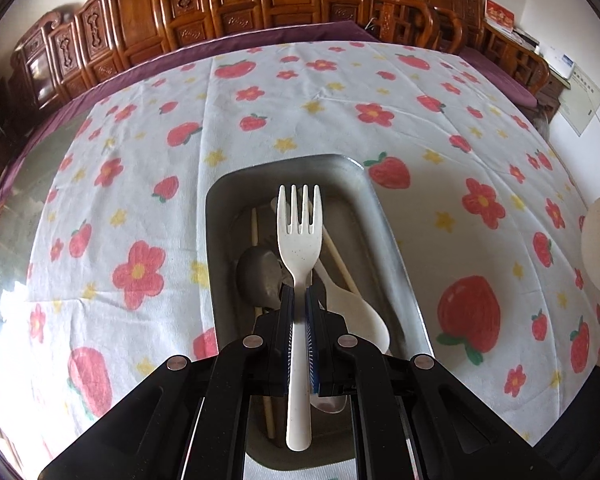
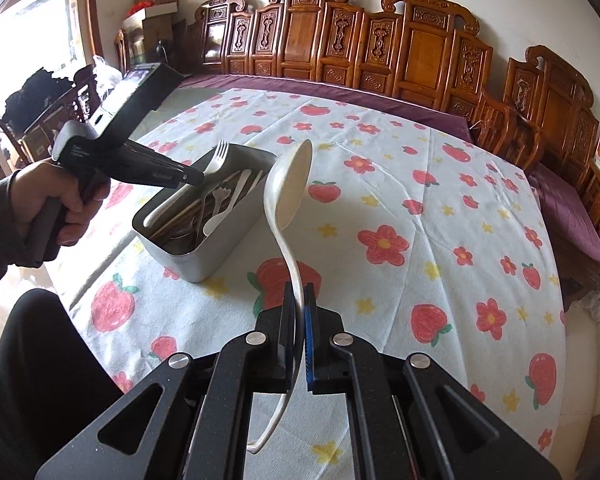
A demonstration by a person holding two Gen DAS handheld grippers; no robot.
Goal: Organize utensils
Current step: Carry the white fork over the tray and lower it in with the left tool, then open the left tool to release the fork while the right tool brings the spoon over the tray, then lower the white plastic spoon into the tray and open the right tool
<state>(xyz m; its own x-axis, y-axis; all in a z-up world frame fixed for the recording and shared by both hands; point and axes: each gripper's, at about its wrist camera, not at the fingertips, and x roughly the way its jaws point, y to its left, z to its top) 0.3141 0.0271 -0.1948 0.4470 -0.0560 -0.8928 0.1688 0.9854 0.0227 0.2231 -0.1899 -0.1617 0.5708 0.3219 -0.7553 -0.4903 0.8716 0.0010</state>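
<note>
At frame centre, the left gripper (image 1: 299, 294) clamps a fork (image 1: 299, 240) above the bin (image 1: 396, 248); the right gripper (image 2: 299, 292) clamps a ladle (image 2: 288, 188).

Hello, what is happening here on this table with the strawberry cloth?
A person is sorting utensils with two hand-held grippers. The left gripper is shut on a white fork, held above the grey metal container that already has spoons, a fork and chopsticks in it. The right gripper is shut on a white ladle, held above the cloth beside that container.

Both wrist views overlook the metal bin (image 1: 384, 216) closely.
</note>
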